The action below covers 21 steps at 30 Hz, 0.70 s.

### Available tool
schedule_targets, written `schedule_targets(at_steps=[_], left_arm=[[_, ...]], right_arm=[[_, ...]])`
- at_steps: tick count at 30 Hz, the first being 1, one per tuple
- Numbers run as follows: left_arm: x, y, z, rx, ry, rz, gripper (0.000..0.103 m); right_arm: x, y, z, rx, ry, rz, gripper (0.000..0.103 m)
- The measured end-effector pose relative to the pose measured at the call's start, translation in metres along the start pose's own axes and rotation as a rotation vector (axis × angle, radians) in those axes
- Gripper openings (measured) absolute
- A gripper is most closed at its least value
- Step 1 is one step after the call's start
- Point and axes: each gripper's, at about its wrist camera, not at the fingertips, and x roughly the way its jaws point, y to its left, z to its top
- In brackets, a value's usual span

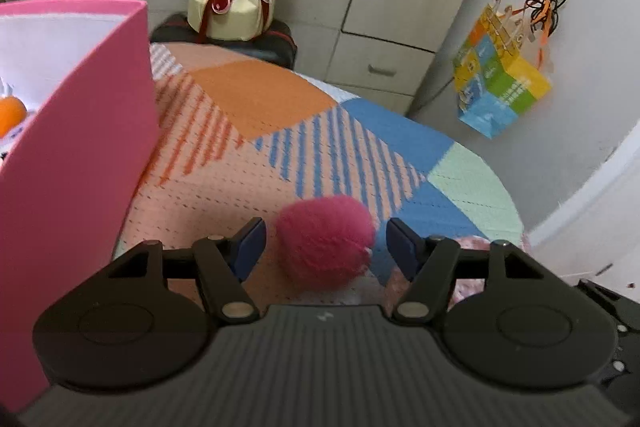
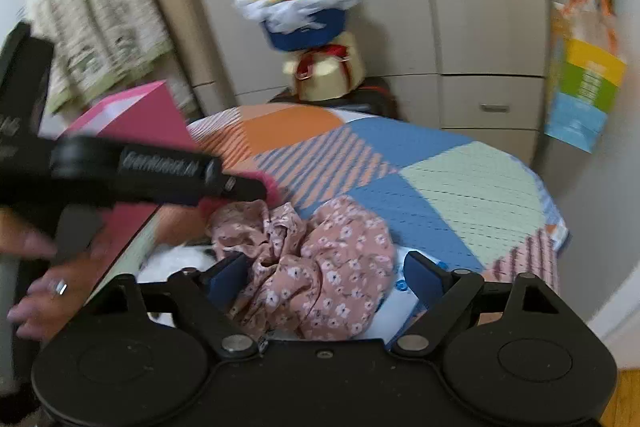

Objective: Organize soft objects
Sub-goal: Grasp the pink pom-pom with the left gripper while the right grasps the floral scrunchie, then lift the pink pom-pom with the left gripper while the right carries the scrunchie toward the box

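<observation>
Pink box [image 1: 80, 131] stood left of the spread left tool [image 1: 326, 247], fuzzy pink ball [image 1: 324, 239] between its pads untouched; the right tool [image 2: 326, 279], spread, straddled floral cloth [image 2: 320, 267] on the surface [image 1: 256, 99].

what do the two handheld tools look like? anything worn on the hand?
Both tools, left and right, look alike: black plastic body, ribbed top, two round discs, silver pivot pins, black linkage arms, dark blue pads. In the right wrist view the left tool carries blurred white lettering. The hand holding it wears a silver ring. No sleeves or cables show.
</observation>
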Motion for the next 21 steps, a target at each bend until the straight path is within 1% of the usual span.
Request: schedule_targets(at_steps=[2,3,4,5,7,8,9,11,12,14,17,19,21], left_arm=[[0.004,0.0,-0.002,0.004,0.007,0.015,0.066],[0.006,0.0,-0.003,0.006,0.011,0.02,0.066],[0.008,-0.001,-0.005,0.016,0.013,0.032,0.066],[0.01,-0.001,-0.007,0.026,0.011,0.042,0.066],[0.012,-0.002,-0.011,0.043,0.001,0.064,0.065],[0.013,-0.004,-0.013,0.056,-0.007,0.077,0.062],[0.013,-0.006,-0.015,0.07,-0.018,0.09,0.059],[0.013,-0.008,-0.018,0.089,-0.041,0.116,0.048],[0.013,-0.008,-0.019,0.096,-0.052,0.125,0.047],[0.014,-0.008,-0.02,0.096,-0.064,0.131,0.046],[0.011,-0.007,-0.02,0.091,-0.08,0.137,0.044],[0.006,-0.008,-0.021,0.097,-0.102,0.147,0.044],[-0.001,-0.008,-0.022,0.1,-0.125,0.149,0.044]], right_arm=[[0.001,0.001,-0.002,-0.029,0.0,0.005,0.077],[0.001,0.003,-0.004,-0.053,-0.003,-0.001,0.075],[0.002,0.005,-0.005,-0.076,-0.006,-0.008,0.071],[0.002,0.008,-0.007,-0.102,-0.01,-0.016,0.066],[0.003,0.014,-0.01,-0.154,-0.019,-0.028,0.06],[0.002,0.016,-0.01,-0.171,-0.021,-0.027,0.056],[0.002,0.019,-0.011,-0.188,-0.027,-0.018,0.053],[0.001,0.022,-0.012,-0.21,-0.039,-0.015,0.045],[0.001,0.023,-0.013,-0.218,-0.041,-0.02,0.043],[0.001,0.026,-0.014,-0.234,-0.051,-0.031,0.031],[0.0,0.034,-0.017,-0.265,-0.067,-0.048,0.021],[-0.002,0.04,-0.018,-0.288,-0.081,-0.073,0.018],[-0.005,0.045,-0.019,-0.302,-0.099,-0.107,0.018]])
